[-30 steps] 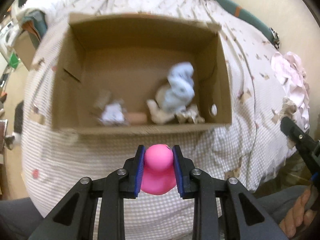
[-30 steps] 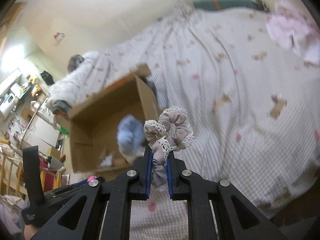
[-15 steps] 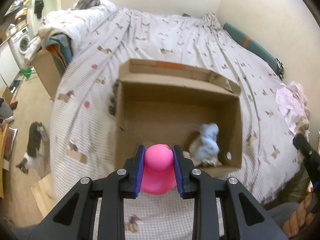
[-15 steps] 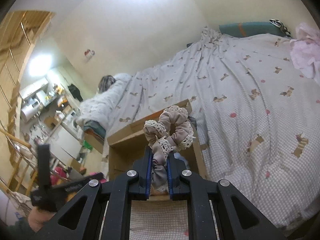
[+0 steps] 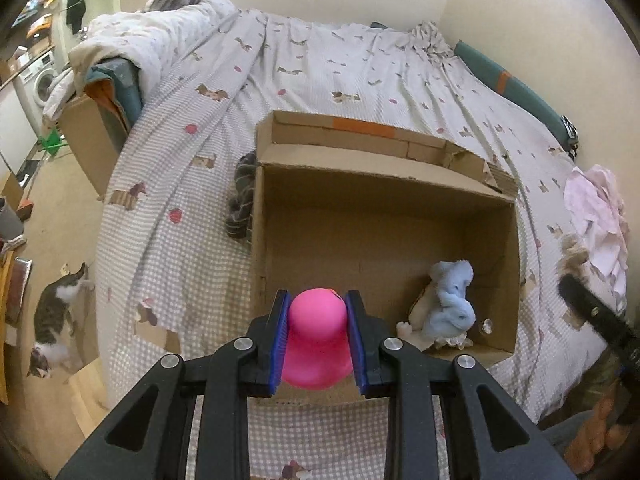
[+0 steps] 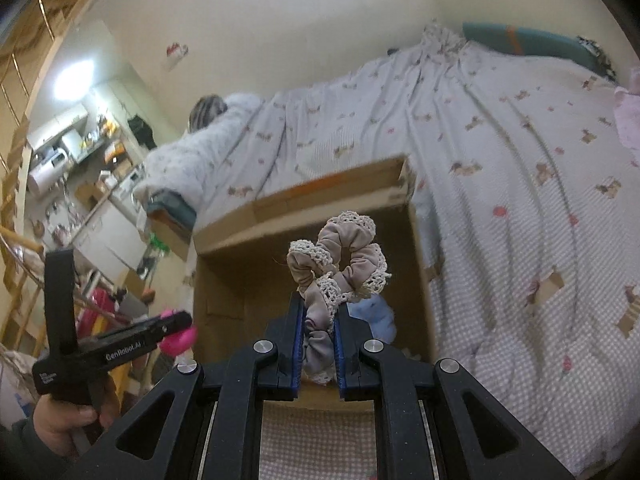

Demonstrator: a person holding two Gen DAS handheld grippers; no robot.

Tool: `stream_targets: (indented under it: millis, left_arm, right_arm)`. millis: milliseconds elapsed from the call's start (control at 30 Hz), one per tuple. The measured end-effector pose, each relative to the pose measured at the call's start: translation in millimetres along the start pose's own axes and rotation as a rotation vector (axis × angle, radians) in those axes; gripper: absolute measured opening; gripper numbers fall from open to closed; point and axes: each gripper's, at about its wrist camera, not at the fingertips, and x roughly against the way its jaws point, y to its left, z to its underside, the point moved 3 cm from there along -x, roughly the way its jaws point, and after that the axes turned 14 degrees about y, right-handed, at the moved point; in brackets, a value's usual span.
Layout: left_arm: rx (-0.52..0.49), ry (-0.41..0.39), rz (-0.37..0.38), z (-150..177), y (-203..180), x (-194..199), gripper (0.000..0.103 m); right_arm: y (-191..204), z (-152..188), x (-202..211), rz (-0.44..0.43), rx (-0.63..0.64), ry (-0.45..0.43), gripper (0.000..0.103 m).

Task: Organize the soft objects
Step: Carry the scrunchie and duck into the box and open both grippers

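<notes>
A bedroom scene, seen from two cameras mounted on hand-held grippers. In the left wrist view, a tabby-and-white cat (image 5: 56,320) stands on the wooden floor at 9 o'clock, beside a bed (image 5: 328,68) covered in a pale checked sheet printed with small dogs. A striped dark cloth (image 5: 242,196) lies on the sheet, touching the left outer wall of an open cardboard box (image 5: 384,184) that sits on the bed at the centre. Inside the box, in its near right corner at 4 o'clock, lies a light blue plush toy (image 5: 452,304) on top of a cream one. A crumpled pink garment (image 5: 596,216) rests on the bed at 3 o'clock.

The left gripper (image 5: 318,336) points steeply down over the near edge of the box, its blue-padded fingers clamped on a bright pink soft toy (image 5: 316,340).

In the right wrist view, a hand (image 6: 60,420) in a grey sleeve at 8 o'clock holds the left gripper's handle, the pink toy at its tip just beside the box's left wall. The right gripper (image 6: 318,344) angles down toward the box, fingers squeezed together on a mauve scrunchie with cream lace trim (image 6: 340,264), which sticks up above them in front of the box opening.
</notes>
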Motion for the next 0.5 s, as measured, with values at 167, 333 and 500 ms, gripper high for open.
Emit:
stream_targets:
  millis: [167,333,500]
  left_arm:
    - [-0.027,0.006,-0.008,3.6,-4.5,-23.5,0.025]
    - [-0.022,0.003,-0.018,4.7,-5.2,-40.7,0.025]
    - [-0.038,-0.018,-0.019,4.0,-8.6,-47.7,0.025]
  right_arm:
    - [0.5,10.3,-32.9,0.019,0.013,0.086,0.014]
    - [2.9,16.1,-53.9,0.066,0.057,0.143,0.015]
    - [11.7,24.0,-67.1,0.129,0.122,0.173,0.015]
